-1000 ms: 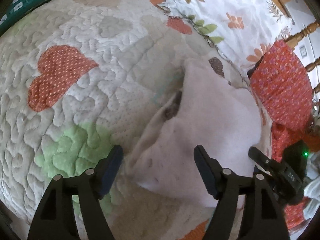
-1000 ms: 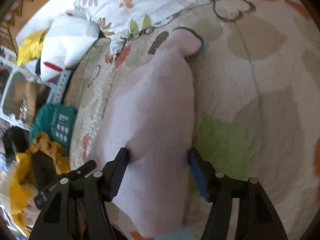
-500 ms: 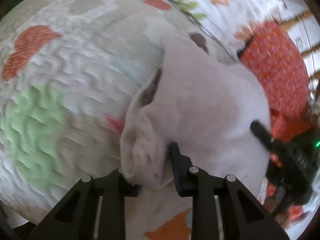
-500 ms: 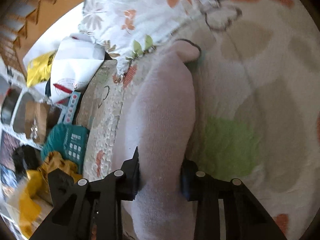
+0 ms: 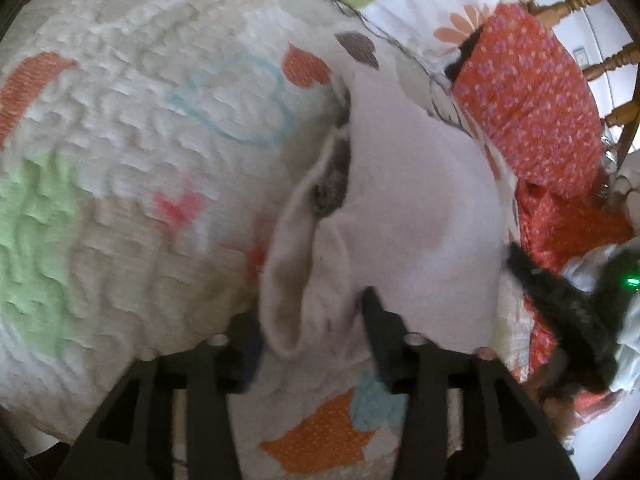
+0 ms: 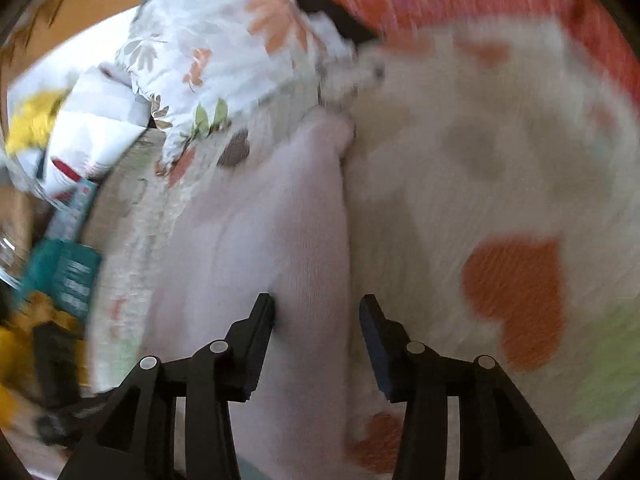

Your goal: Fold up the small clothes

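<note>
**Losing the fold as both tongs let go**

Lying on the heart-patterned quilt, toward the edge where the floral pillow and the red dotted cloth sit, the pale pink garment is bunched lengthwise. One loose flap stands up at its near end, with a dark inner patch showing in the gap.

The left gripper has that raised flap between its fingers, and its jaws are opening. The cloth touches the right-hand finger, but the other finger is mostly hidden behind the flap, so I cannot tell whether it is truly pinched. The right gripper straddles a ridge of the same garment. Its jaws are opening too: one finger touches the fabric, while the other stands clear of it with quilt showing in the gap.

The main risk, as I judge it, is that soft knit springs back once released, so the upright flap could flop open and undo the fold. Fabric could also snag on a rubber pad as a hand withdraws and drag the garment askew. The right view is blurred, so the far end cannot be judged.
</note>
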Demonstrator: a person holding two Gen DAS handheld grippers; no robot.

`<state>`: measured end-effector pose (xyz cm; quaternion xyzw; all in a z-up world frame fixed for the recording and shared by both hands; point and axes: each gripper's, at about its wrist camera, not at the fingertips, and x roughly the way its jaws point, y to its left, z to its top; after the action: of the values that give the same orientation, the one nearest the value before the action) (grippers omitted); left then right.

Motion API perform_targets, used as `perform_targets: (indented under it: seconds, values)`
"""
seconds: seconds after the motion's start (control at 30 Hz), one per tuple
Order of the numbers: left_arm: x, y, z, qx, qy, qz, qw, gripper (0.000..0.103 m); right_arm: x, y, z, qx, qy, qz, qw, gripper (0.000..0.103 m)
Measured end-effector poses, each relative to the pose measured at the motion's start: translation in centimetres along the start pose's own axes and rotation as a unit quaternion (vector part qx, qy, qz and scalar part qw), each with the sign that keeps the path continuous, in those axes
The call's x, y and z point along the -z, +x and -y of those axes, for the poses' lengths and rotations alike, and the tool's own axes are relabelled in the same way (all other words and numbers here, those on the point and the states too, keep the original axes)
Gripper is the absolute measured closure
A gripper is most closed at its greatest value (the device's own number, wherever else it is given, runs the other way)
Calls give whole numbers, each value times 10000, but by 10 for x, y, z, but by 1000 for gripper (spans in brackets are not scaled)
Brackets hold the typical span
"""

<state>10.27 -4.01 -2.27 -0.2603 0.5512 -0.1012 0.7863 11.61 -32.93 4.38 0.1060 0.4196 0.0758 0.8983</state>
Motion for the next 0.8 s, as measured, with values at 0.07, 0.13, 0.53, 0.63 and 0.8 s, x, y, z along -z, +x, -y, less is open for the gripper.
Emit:
perform_targets:
  seconds: [0.07,0.13,0.53,0.63,0.8]
  values:
    - [-2,-9,-2,-29,-23,159,9999,41,-10,-14,-19,-24,-376,281,9989,55]
    - [-4,-14,-3,-39,-9,234,9997,40,-17,-10,-29,-378,-429,225,9981,55]
    - [-9,-21,-9,-163,-67,286,9994,39,-38,82,-49,765,-980,-654,9901,66]
    - [-14,-27,-9,-79,-129,391,9991,36,-39,57,-69,560,-1182,-203,9912,66]
    - [-20,-33,-17,-160,-245,492,9984,35,-34,83,-111,172,-1567,-480,9863,66]
